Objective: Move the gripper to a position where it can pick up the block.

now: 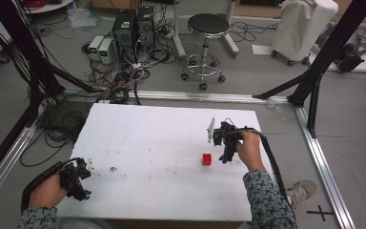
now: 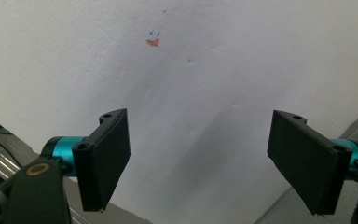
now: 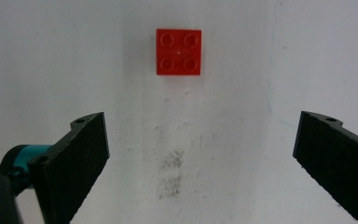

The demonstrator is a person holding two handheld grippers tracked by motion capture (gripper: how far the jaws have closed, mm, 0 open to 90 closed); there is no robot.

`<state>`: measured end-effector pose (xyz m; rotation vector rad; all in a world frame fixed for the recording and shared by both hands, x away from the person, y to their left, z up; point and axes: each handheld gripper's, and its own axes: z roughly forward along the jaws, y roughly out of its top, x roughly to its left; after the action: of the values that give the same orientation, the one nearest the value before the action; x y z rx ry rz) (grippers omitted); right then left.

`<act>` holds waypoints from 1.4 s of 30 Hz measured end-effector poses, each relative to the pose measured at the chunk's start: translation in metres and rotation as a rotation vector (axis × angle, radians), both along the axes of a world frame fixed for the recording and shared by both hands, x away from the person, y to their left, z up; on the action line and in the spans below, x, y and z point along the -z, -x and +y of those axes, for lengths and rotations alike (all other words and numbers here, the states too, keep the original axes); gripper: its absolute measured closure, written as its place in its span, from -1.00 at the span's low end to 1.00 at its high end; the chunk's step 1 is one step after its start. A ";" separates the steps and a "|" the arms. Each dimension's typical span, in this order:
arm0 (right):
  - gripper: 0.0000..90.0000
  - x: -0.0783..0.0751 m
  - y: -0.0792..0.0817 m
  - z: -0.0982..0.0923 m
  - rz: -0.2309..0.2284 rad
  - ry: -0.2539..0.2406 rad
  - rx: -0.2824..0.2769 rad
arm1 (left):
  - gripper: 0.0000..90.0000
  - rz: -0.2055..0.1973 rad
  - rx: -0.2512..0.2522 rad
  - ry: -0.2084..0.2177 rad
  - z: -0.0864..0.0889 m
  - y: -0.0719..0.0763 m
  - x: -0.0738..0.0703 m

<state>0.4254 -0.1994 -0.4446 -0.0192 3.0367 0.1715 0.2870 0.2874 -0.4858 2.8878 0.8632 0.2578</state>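
One red brick [image 1: 207, 159], two tongs, one white table [image 1: 147, 143], one stool [image 1: 208, 28].

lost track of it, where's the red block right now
The red block lies on the white table, right of centre, just left of the right gripper, whose open jaws point toward it.

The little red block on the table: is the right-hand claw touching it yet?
Apart. In the right gripper view the red block sits on bare white table well ahead of the right gripper, whose jaws stand wide open.
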 end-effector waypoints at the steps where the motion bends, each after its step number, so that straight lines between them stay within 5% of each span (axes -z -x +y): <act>1: -0.94 0.006 -0.001 0.008 0.009 0.001 -0.006 | -0.53 0.001 0.000 0.002 0.000 0.000 0.000; 24: -0.94 0.058 -0.003 0.041 0.038 0.110 -0.002 | -0.53 0.004 -0.003 0.018 0.001 0.000 0.002; 30: -0.94 0.068 -0.005 0.046 0.054 0.094 -0.022 | -0.53 0.004 -0.002 0.017 0.001 -0.001 0.002; 42: -0.94 0.075 -0.006 0.043 0.073 0.067 0.030 | -0.53 0.006 0.000 0.017 0.000 -0.001 0.002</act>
<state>0.4312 -0.1565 -0.5194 0.0286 3.1127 0.0698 0.2878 0.2878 -0.4879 2.8748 0.8621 0.2413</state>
